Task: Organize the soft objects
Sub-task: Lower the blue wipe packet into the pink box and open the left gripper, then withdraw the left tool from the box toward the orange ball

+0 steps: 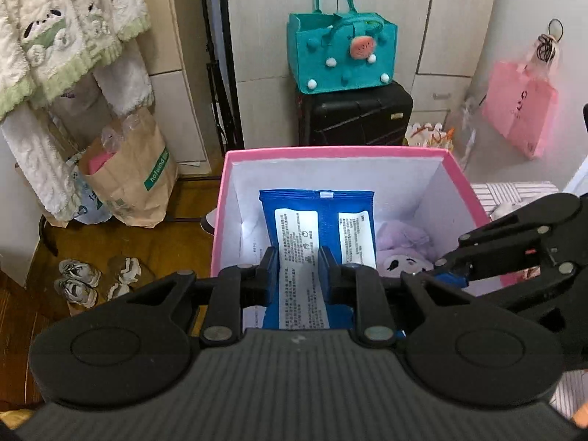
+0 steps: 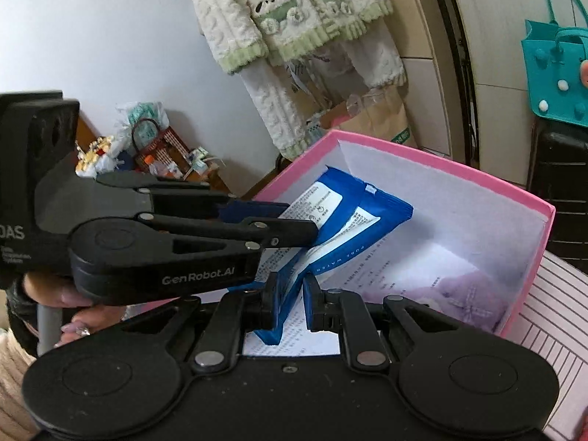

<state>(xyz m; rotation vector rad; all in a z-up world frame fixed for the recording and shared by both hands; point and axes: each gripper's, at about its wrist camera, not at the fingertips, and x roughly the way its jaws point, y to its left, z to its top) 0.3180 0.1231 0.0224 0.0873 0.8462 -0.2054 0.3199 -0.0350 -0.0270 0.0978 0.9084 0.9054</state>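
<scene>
Left-wrist view: the blue wipes pack (image 1: 318,228) is seen clamped by the left gripper (image 1: 299,275), its jaws narrowed onto the printed white label at the pack's near end. The pack is held over the open mouth of the pink box (image 1: 330,151), its far edge reaching well inside the white walls. A lilac plush toy (image 1: 404,250) is seen on the box floor to the right — bare white floor is left beside it, under the pack. The right gripper (image 1: 446,270) comes in from the right, over the box's rim.

From the right wrist, the right gripper (image 2: 290,303) is seen pinched narrow on a lower fold of the pack (image 2: 349,220), while the left gripper (image 2: 294,220) grips its upper side — the pack is buckled between the two. A hand (image 2: 75,312) is glimpsed beneath the left tool. Behind the box, a teal felt bag (image 1: 341,55) sits on a black suitcase (image 1: 354,115).
</scene>
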